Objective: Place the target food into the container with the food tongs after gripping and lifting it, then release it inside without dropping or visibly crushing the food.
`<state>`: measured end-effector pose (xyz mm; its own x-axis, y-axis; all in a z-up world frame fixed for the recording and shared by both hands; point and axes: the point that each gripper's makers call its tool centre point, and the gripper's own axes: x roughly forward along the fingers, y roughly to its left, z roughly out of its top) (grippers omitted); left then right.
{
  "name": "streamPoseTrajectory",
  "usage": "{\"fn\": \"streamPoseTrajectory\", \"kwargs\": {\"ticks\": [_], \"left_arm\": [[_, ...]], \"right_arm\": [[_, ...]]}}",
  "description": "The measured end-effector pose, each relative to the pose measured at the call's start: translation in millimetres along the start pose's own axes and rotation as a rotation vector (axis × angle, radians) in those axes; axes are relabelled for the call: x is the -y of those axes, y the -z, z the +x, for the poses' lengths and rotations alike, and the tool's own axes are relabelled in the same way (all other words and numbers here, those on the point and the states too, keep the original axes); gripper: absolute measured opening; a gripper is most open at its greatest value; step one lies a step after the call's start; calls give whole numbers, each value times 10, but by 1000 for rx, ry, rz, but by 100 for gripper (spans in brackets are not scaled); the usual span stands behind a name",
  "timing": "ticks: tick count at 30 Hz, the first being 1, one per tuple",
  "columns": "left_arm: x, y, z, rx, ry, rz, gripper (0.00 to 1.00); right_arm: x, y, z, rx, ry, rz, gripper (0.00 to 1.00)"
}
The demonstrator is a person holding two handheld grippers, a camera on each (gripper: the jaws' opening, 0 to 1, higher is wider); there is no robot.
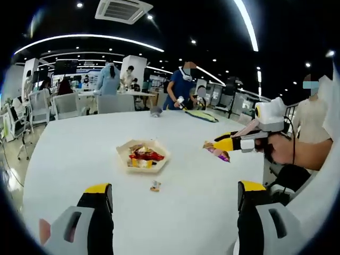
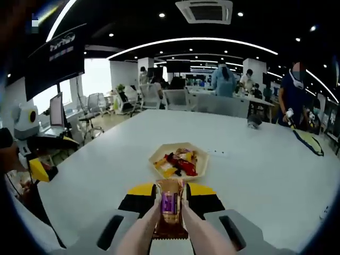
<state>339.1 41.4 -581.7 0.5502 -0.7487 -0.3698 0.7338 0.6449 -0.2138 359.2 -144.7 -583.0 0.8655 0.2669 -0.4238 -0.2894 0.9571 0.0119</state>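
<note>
Target food: a wrapped snack (image 2: 170, 208) with a purple label and brown ends, held above the white counter (image 2: 265, 164), short of the container; from the left gripper view it (image 1: 220, 153) shows as a small purple and orange packet at the tip of the right tongs.
Right tongs: the right tongs (image 2: 170, 199) are clamped on the wrapped snack, their pale fingers (image 2: 191, 223) pressed against both of its long sides, with yellow and black jaw bases just behind; in the left gripper view they (image 1: 217, 146) reach in from the right, held by a person's hand (image 1: 281, 150).
Container: a shallow, pale, many-sided tray (image 2: 179, 161) sits on the counter just ahead of the held snack, already carrying red, yellow and orange wrapped pieces; in the left gripper view it (image 1: 143, 155) lies near the middle of the counter.
Left tongs: the left tongs (image 1: 174, 199) stand wide apart with nothing between them, low over the counter's near edge.
Loose piece: a small wrapped item (image 1: 155, 186) lies on the counter just in front of the tray, apart from it.
Counter: large, white and round-edged, with a dark object (image 2: 254, 122) and a yellow-green mat (image 2: 307, 141) on its far side.
Surroundings: an open office with chairs, desks and several people standing beyond the counter.
</note>
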Motion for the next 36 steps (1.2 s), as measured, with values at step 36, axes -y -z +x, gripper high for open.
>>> {"fn": "streamPoseTrajectory", "kwargs": {"ticks": [36], "left_arm": [[-133, 83, -43, -16, -10, -38, 95]], "right_arm": [[406, -727, 937, 55, 32, 21, 22]]}}
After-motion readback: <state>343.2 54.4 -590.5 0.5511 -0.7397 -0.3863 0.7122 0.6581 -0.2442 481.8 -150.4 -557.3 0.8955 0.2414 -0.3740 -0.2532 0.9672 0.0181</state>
